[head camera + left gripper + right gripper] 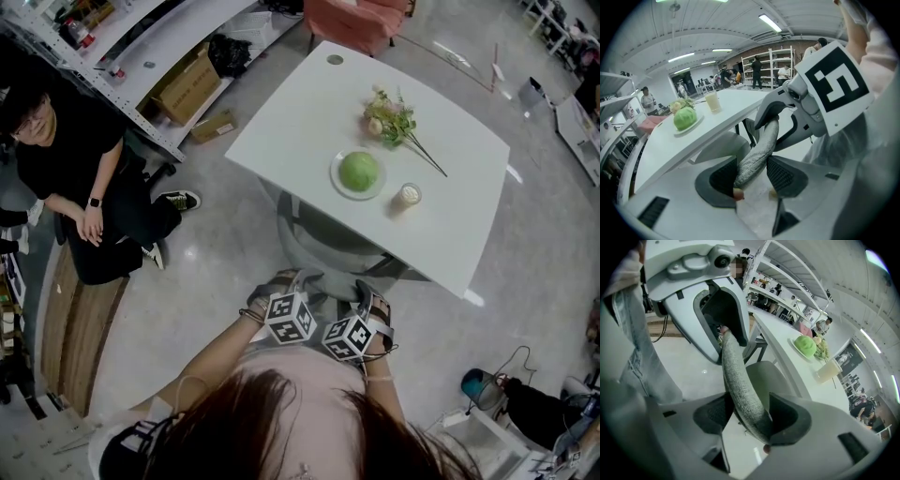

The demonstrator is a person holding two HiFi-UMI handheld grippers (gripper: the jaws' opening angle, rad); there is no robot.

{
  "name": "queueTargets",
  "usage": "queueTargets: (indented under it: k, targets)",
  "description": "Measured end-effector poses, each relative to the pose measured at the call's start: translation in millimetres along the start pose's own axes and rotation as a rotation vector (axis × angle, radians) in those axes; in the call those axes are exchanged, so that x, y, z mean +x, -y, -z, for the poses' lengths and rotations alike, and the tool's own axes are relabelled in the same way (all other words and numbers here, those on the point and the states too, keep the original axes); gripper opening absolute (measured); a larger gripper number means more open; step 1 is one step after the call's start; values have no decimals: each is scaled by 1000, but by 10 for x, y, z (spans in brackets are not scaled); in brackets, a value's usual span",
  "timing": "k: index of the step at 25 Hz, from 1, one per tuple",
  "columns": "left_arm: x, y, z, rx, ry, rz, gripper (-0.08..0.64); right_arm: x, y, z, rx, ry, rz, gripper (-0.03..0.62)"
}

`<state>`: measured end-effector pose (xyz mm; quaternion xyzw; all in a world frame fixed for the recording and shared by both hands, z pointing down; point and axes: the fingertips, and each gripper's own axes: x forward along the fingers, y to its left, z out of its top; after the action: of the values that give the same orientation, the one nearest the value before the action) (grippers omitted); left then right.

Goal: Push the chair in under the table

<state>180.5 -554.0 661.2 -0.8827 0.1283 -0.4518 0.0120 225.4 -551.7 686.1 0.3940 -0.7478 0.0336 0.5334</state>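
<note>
Looking down in the head view, you hold the left gripper (281, 281) and right gripper (368, 298) side by side on the chair (323, 246), its seat partly under the counter (300, 122). In the left gripper view, the fingers (723, 177) pinch the chair's grey rim (759, 147). In the right gripper view, the fingers (787, 420) pinch the same rim (736, 371).

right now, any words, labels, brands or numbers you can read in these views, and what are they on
No words or numbers can be read in any view.
Left marker cube and right marker cube: black-and-white square patterns only, not letters.
Cardboard box: any print is too small to read.
Dark poster in the background: too blurred to read.
</note>
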Motion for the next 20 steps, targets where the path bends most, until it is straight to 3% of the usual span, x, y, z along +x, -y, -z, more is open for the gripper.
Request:
queueTargets:
  k: [20]
  targets:
    - [131, -219, -173, -9, 7, -5, 201, 128, 299, -8, -19, 5, 1, 244]
